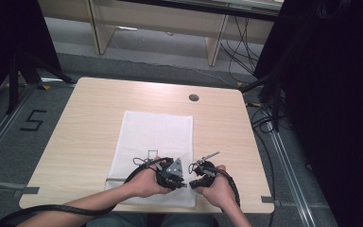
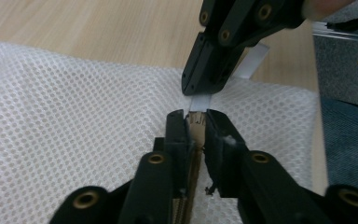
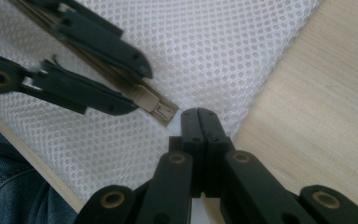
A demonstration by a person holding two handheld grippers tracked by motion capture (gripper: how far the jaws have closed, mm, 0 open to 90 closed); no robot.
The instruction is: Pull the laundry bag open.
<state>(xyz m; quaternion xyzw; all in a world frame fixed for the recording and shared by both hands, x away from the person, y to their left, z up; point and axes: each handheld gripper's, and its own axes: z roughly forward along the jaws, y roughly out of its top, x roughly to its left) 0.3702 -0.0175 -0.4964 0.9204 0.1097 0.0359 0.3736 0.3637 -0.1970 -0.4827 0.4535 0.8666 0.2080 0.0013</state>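
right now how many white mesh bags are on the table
1. The white mesh bag lies flat on the near middle of the table, its near edge under both hands. No other bag is visible.

Both hands come in from the bottom, close together. The left gripper [image 1: 176,176] points at the right gripper [image 1: 197,178], tips almost touching. The left jaws stand a little apart. The right jaws are squeezed tight together.
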